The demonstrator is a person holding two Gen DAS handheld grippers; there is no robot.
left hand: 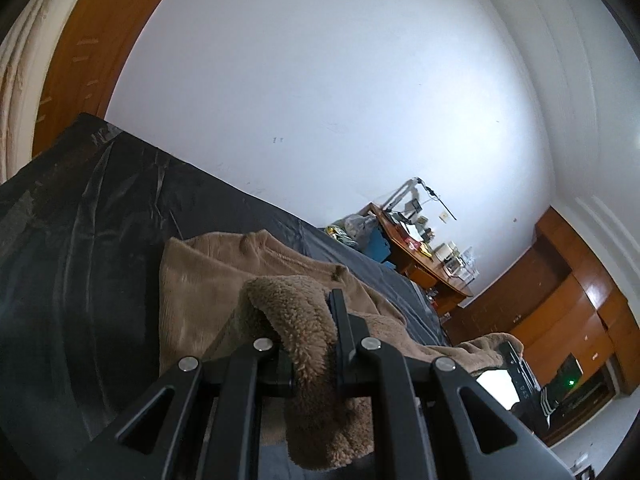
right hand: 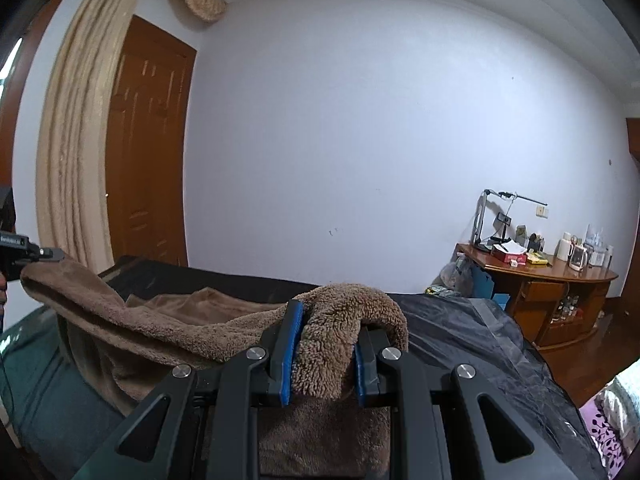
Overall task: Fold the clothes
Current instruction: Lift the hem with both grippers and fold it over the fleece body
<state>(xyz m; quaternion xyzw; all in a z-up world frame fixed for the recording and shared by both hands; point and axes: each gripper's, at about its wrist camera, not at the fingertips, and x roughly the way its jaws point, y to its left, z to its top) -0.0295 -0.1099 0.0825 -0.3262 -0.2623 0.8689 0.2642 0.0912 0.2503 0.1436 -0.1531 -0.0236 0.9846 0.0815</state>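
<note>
A brown fleece garment point(left hand: 224, 276) lies on a bed with a black cover point(left hand: 80, 216). My left gripper point(left hand: 304, 320) is shut on a fluffy edge of the garment, which drapes over its fingers. My right gripper point(right hand: 328, 332) is shut on another fluffy edge of the same garment point(right hand: 160, 332); its blue pads point(right hand: 292, 344) press the fleece. In the right wrist view the left gripper point(right hand: 48, 254) shows at the far left, holding the garment's edge up so the cloth hangs stretched between the two grippers above the bed point(right hand: 460, 320).
A white wall stands behind the bed. A wooden door point(right hand: 148, 152) and beige curtain point(right hand: 76, 140) are at the left. A cluttered wooden desk point(right hand: 540, 276) stands at the right, with wooden cabinets point(left hand: 568, 304) beyond.
</note>
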